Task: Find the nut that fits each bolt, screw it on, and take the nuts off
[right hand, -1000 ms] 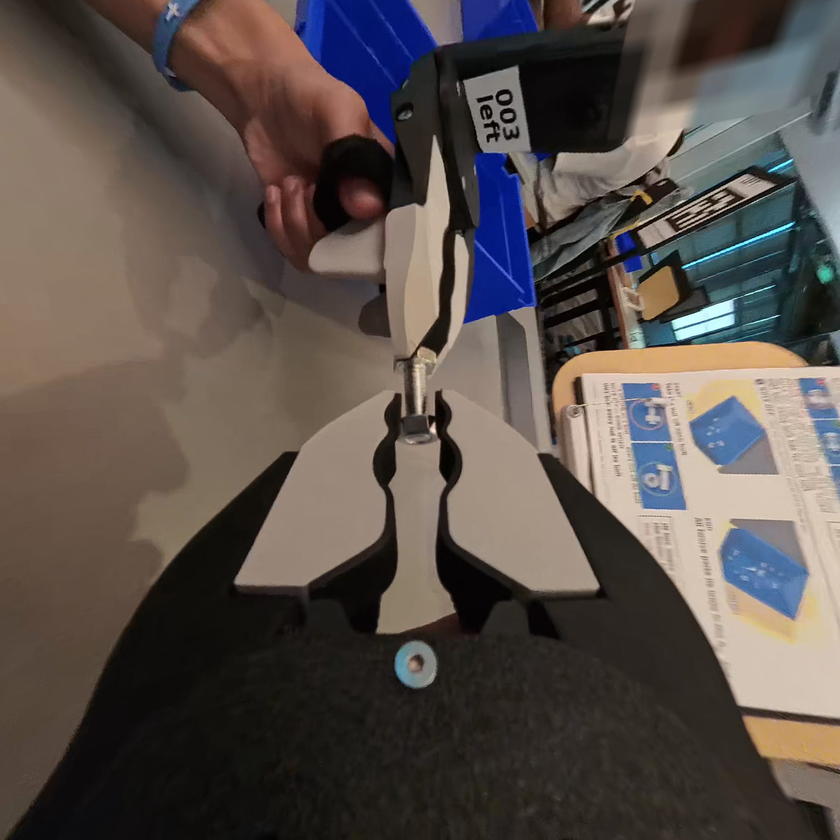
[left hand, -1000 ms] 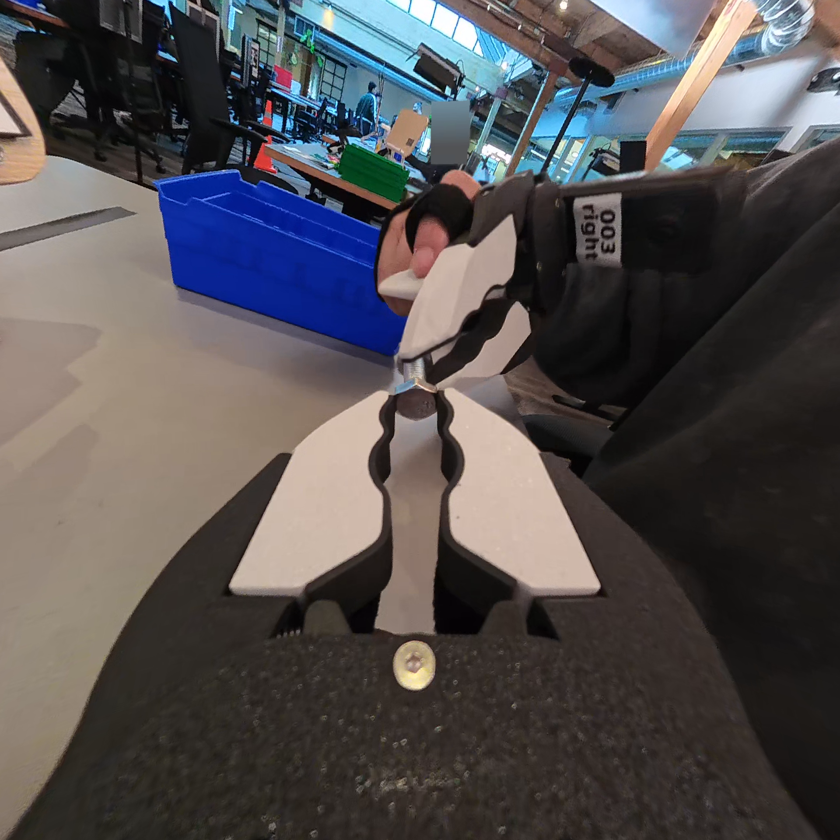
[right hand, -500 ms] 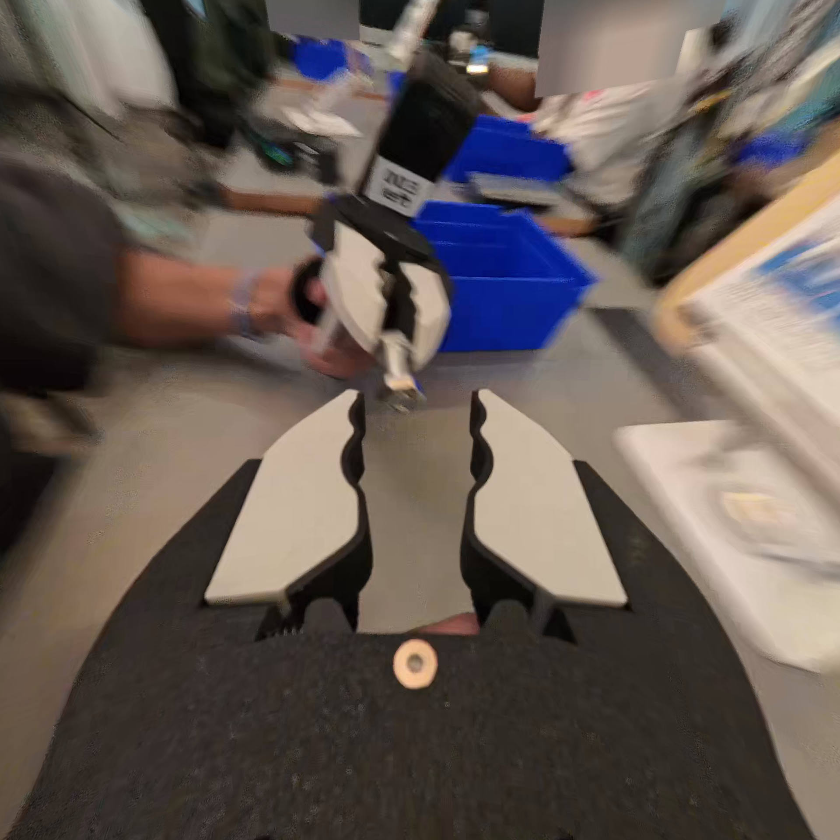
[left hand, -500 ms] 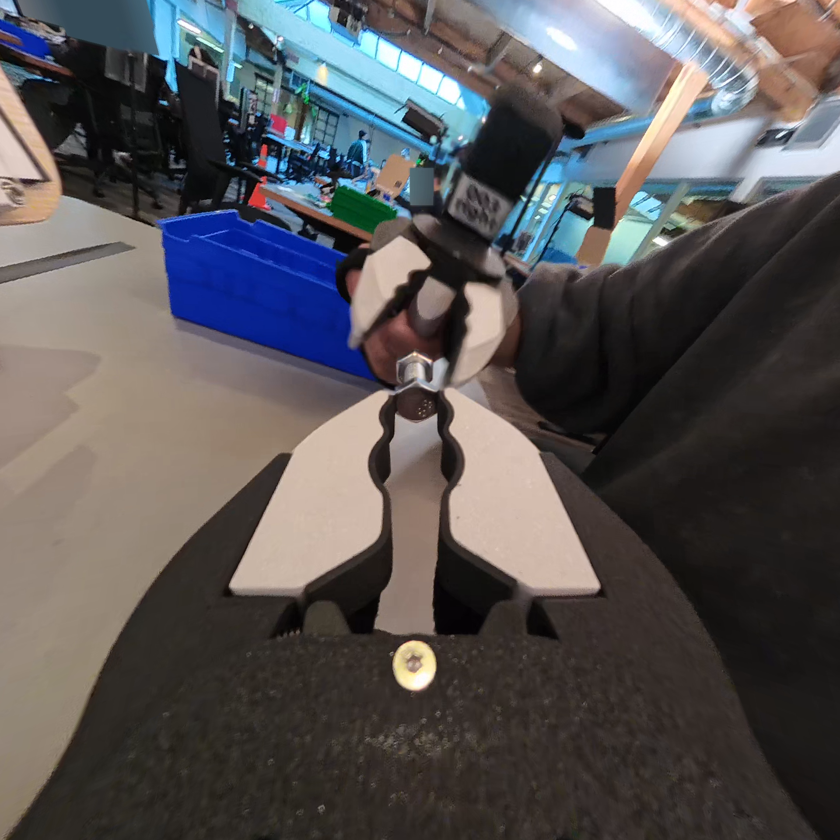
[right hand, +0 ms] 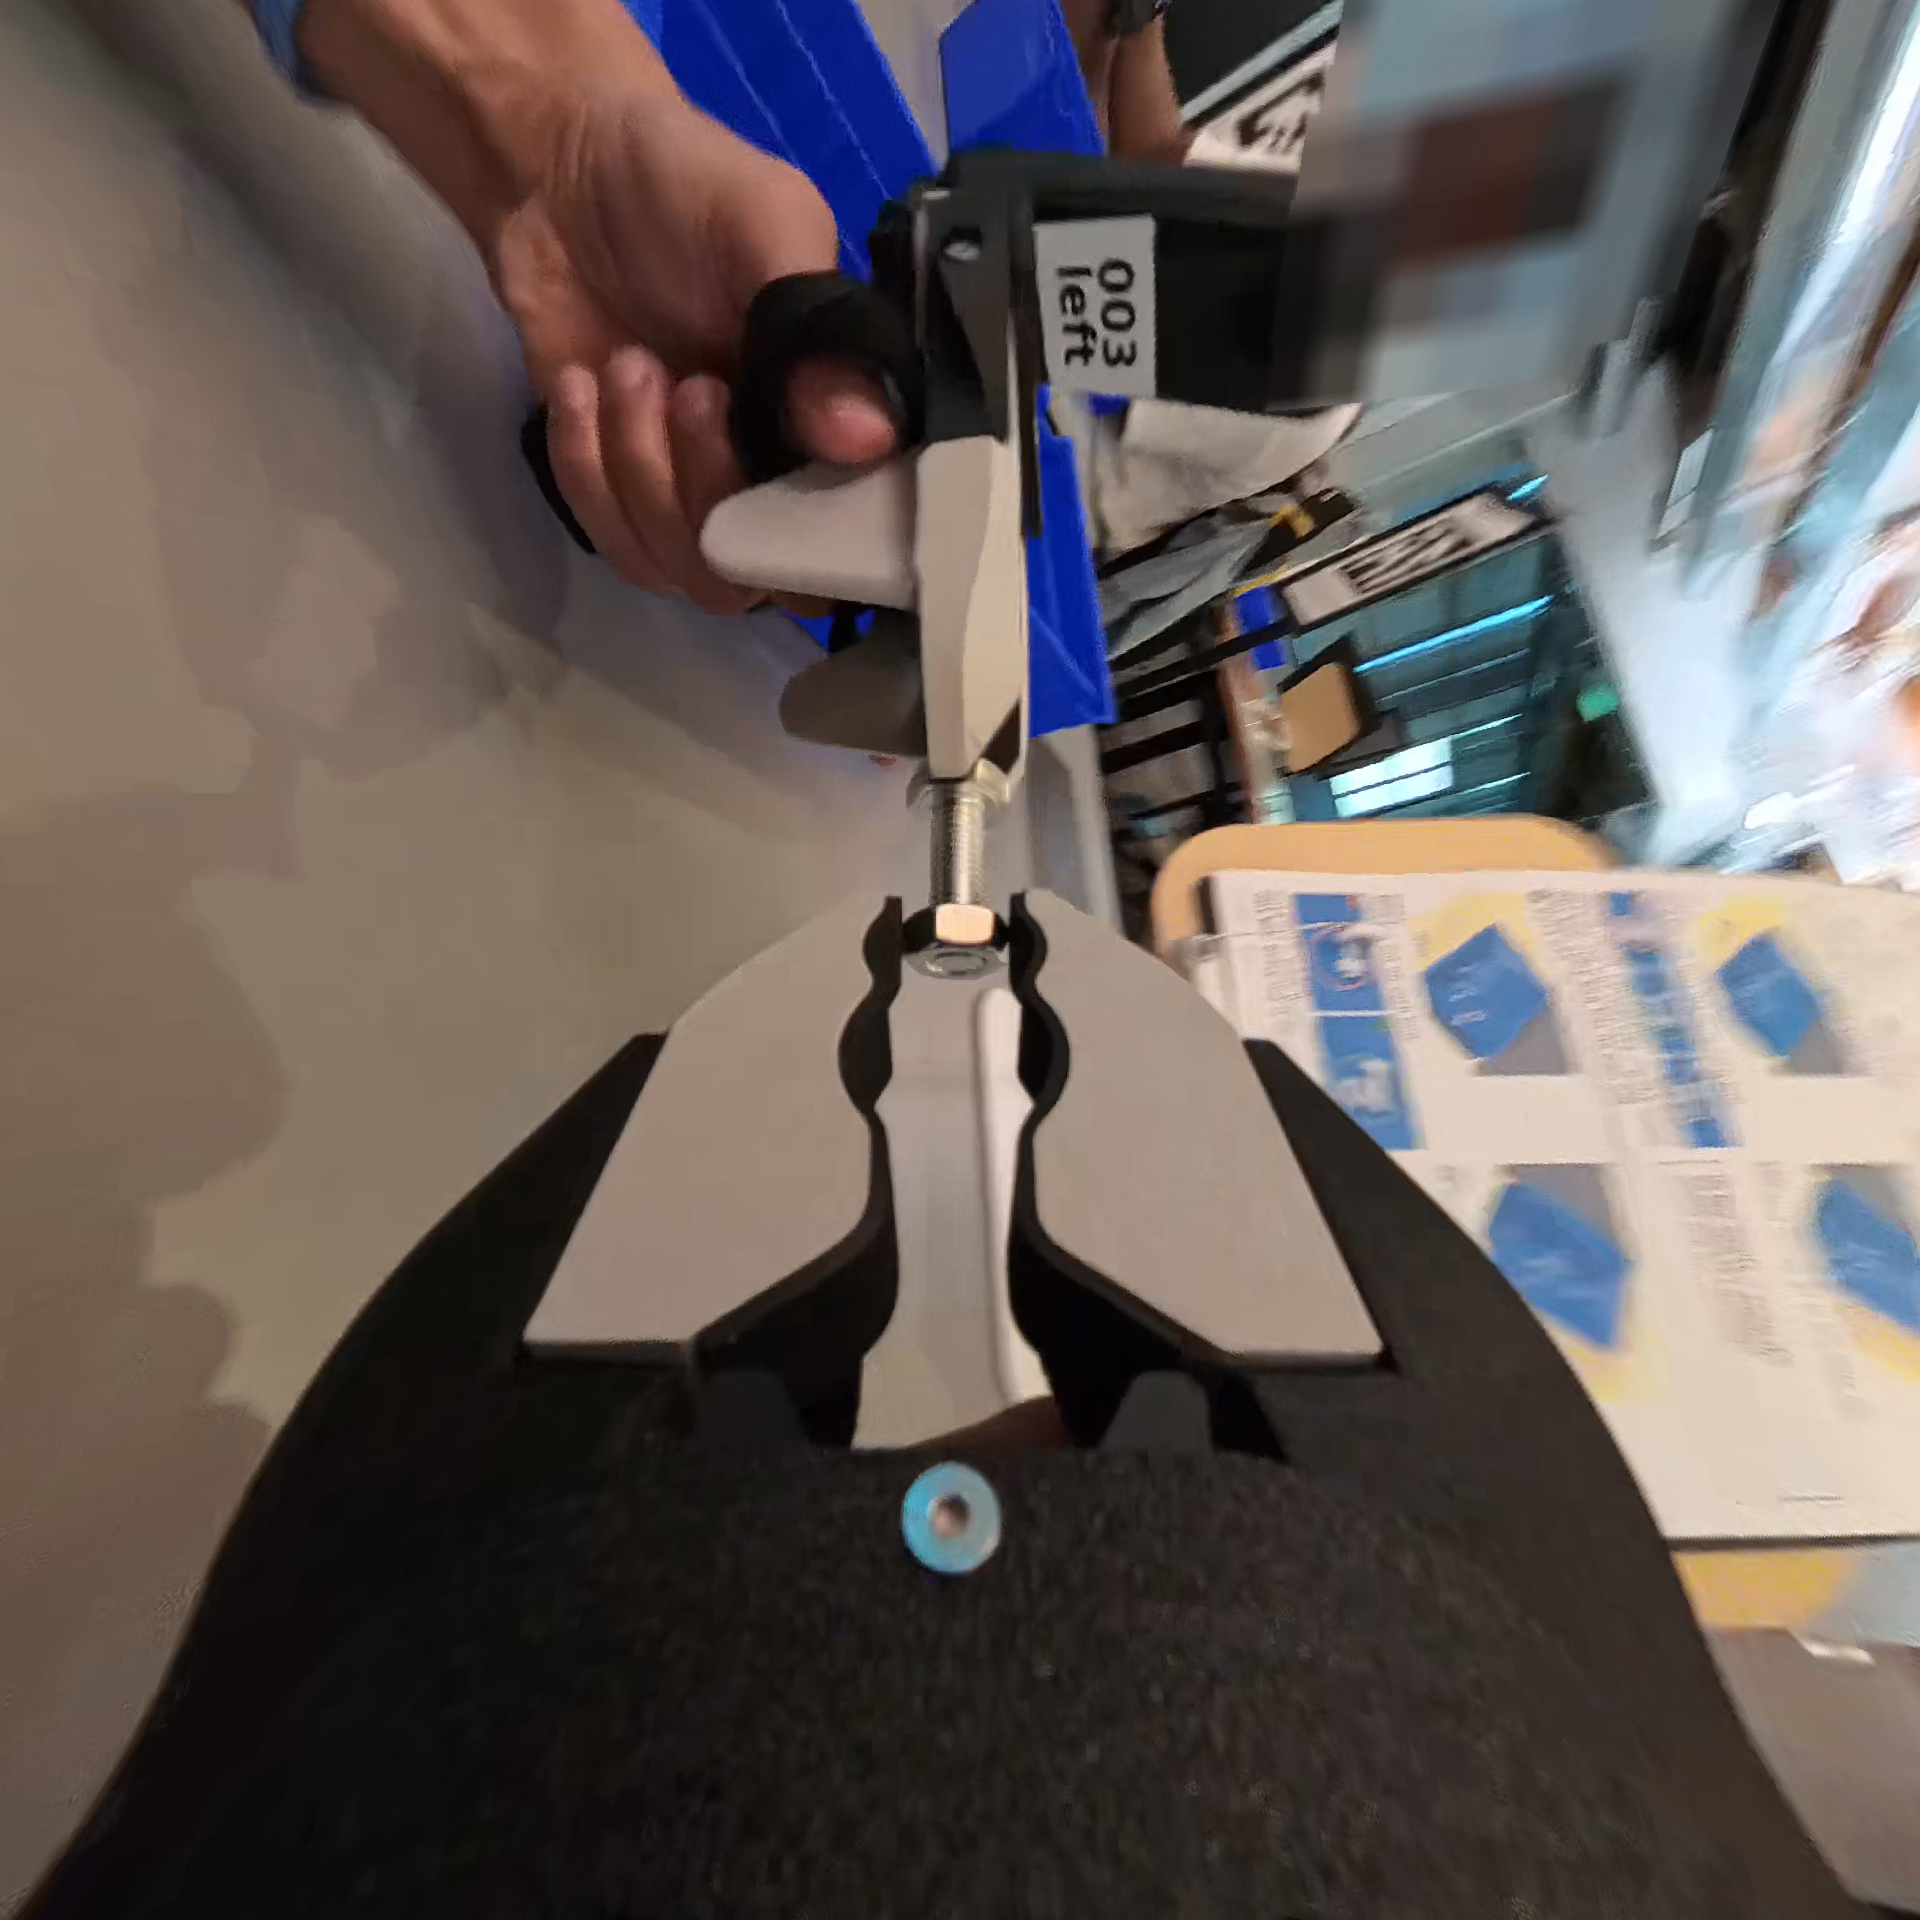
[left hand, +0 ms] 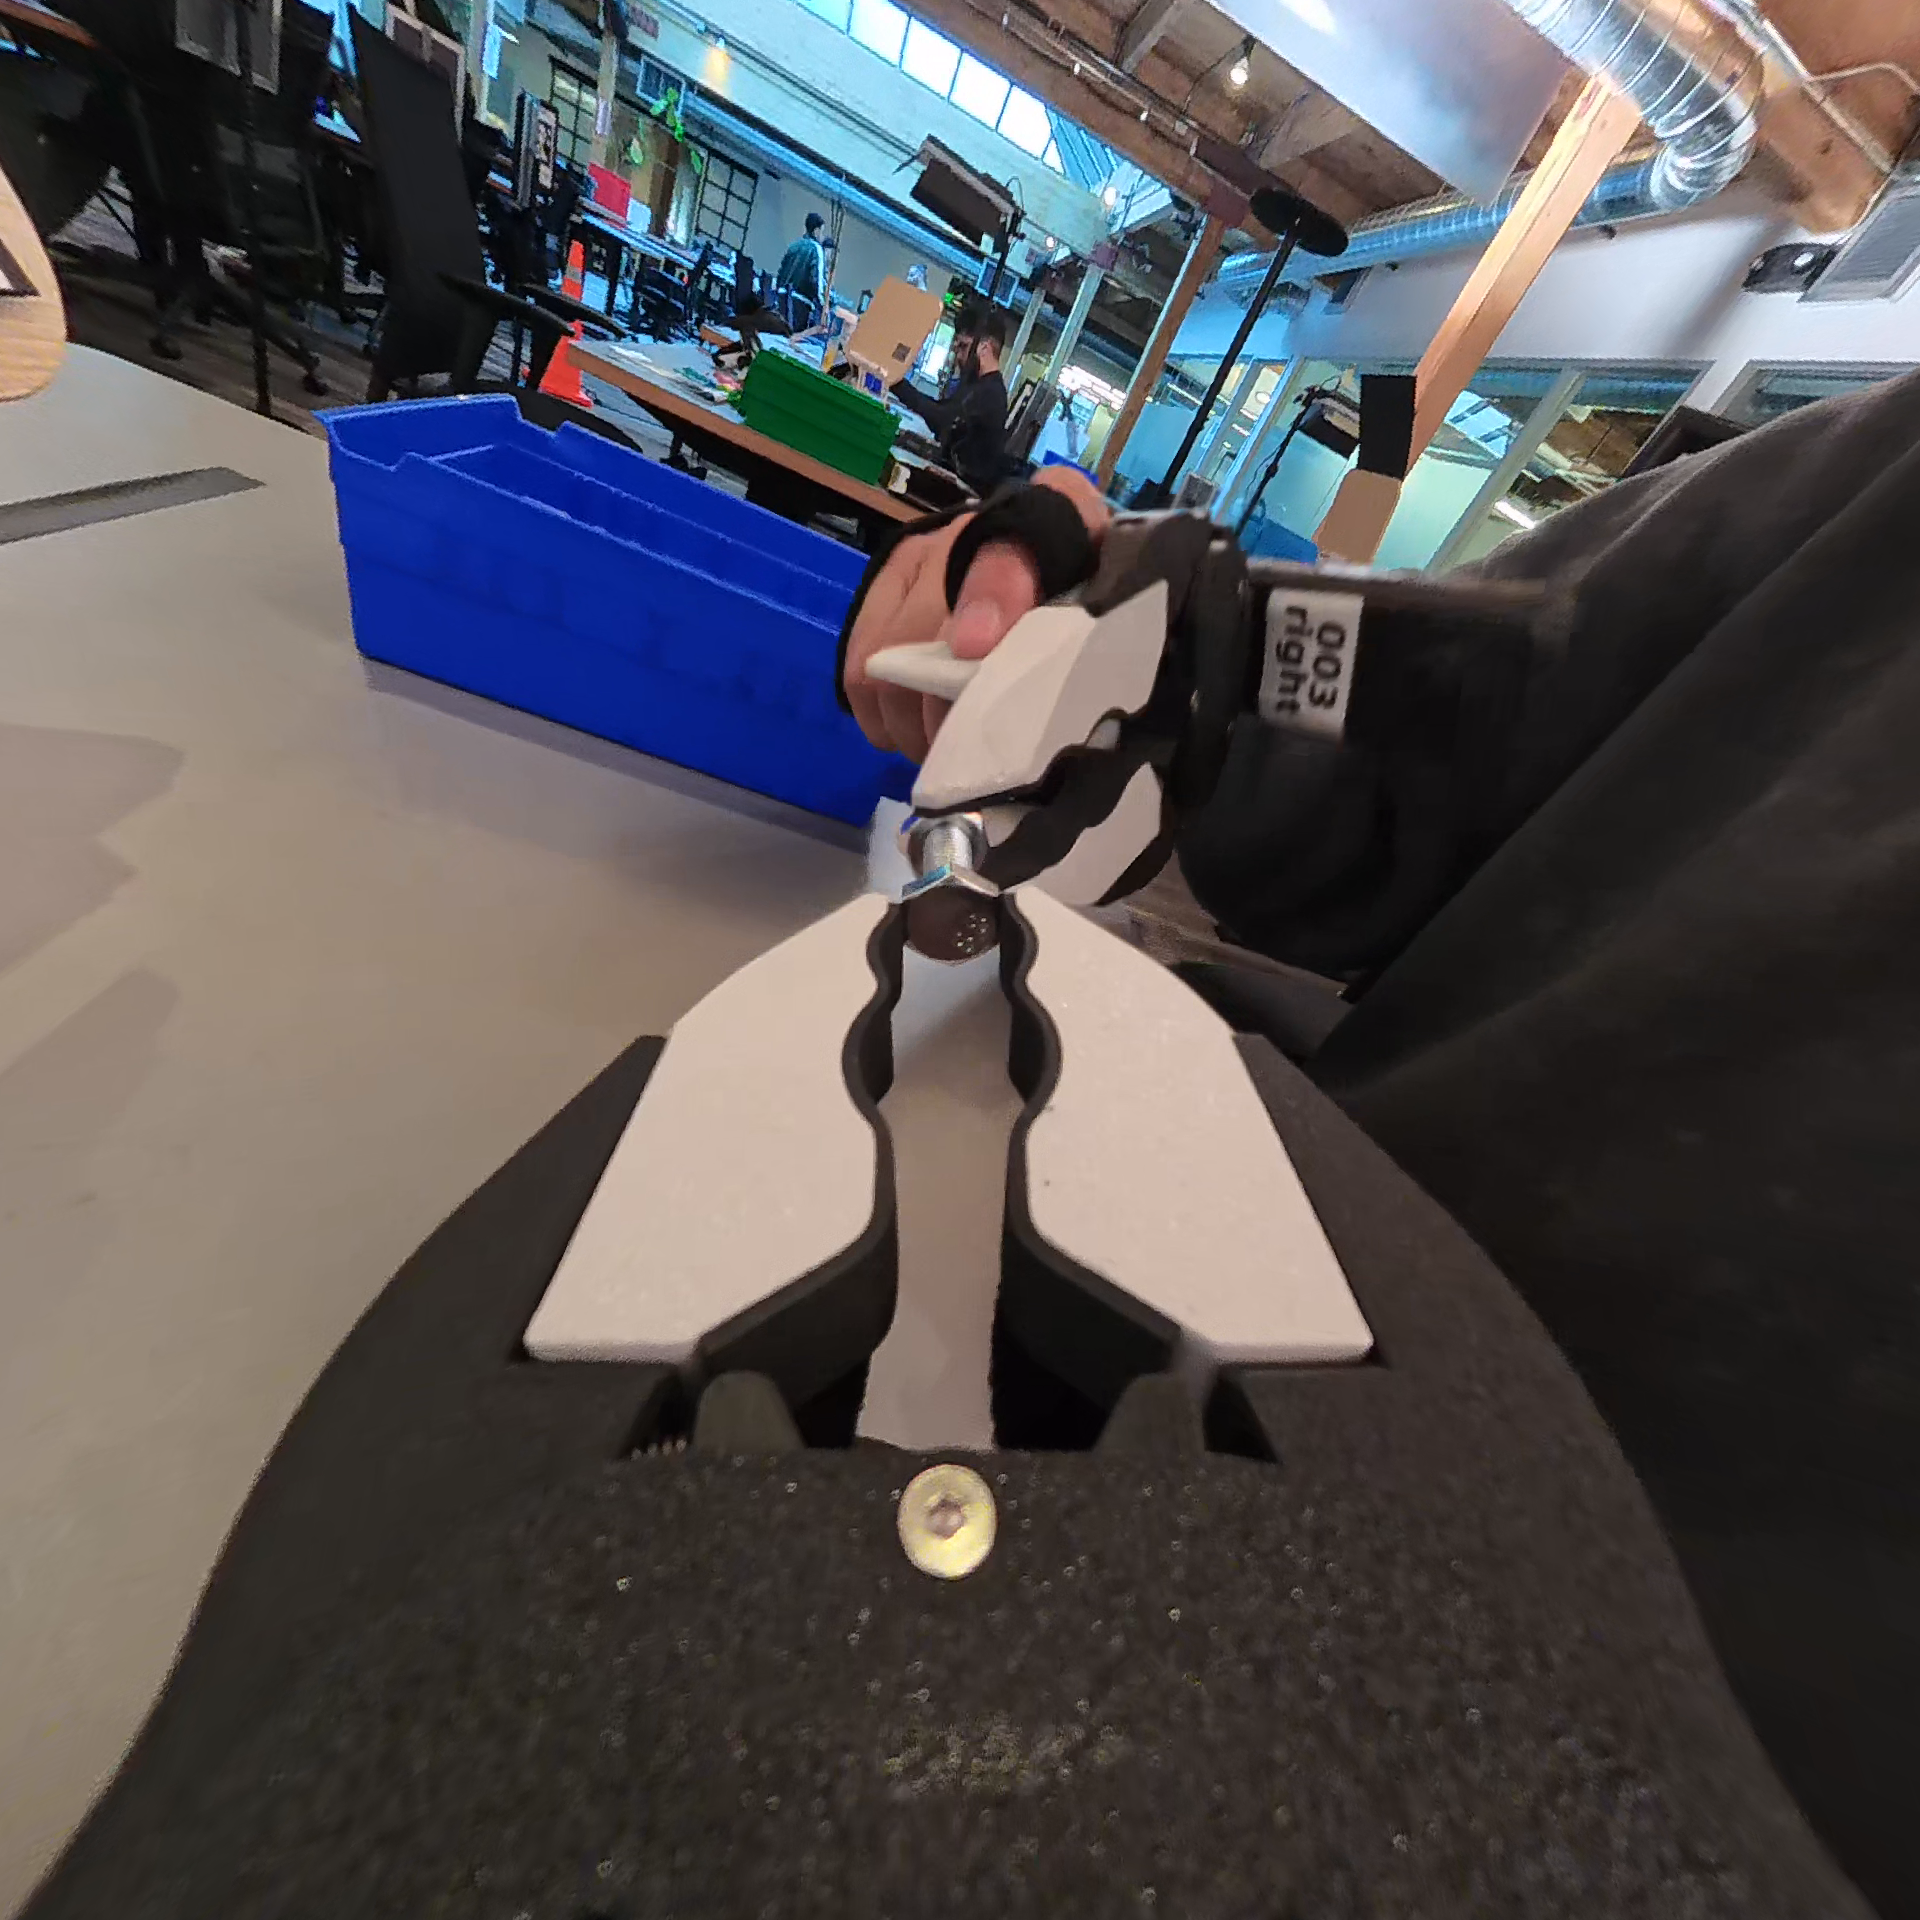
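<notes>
Here, over a pale grey table [left hand: 260, 1039], two hand-held grippers meet tip to tip. The left gripper [left hand: 951, 935] is squeezed tight on the round head of a shiny bolt [left hand: 948, 847], and you can see that dark head pinched between its two white fingers [left hand: 748, 1122]. The bolt sticks straight out from those tips, up in the air above the table. The right gripper [right hand: 951, 951] comes from the other way and is squeezed on a small six-sided nut [right hand: 958, 940] sitting at the far end of the bolt's thread. In the left wrist view the right gripper shows from the side, with a hand [left hand: 925, 644] on it. In the right wrist view another hand [right hand: 644, 343] wraps around the left gripper. A blue bin [left hand: 582, 582] sits on the table behind them. Off to the side lies a printed sheet [right hand: 1558, 1143] with little blue pictures, resting on a wooden board [right hand: 1382, 842].
</notes>
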`<state>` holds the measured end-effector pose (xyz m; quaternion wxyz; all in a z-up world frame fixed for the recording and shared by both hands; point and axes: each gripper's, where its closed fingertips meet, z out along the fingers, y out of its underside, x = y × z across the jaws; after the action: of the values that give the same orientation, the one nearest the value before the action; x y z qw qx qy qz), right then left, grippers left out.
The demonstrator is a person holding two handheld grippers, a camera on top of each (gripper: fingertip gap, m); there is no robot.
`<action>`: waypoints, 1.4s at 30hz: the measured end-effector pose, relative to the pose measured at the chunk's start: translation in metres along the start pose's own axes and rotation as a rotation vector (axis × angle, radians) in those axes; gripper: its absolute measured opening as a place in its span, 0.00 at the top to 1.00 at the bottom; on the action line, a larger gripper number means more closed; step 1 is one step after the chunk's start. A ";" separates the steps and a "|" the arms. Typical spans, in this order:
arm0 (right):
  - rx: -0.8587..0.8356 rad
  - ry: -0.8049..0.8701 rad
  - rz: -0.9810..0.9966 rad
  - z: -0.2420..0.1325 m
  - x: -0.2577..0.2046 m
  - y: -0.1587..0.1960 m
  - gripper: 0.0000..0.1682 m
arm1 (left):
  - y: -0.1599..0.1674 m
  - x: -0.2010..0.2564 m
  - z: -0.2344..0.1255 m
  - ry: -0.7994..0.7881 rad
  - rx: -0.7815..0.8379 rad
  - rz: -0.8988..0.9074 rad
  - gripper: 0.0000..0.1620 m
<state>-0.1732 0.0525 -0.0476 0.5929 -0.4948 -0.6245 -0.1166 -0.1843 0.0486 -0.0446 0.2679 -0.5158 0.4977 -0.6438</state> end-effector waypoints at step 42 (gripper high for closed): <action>0.061 -0.548 1.162 0.004 -0.016 -0.005 0.88 | -0.010 0.000 -0.004 -0.041 0.036 0.063 0.90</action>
<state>-0.1822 0.0455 -0.0602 0.3922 -0.7473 -0.3864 0.3721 -0.1868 0.0536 -0.0356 0.3074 -0.5083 0.4964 -0.6331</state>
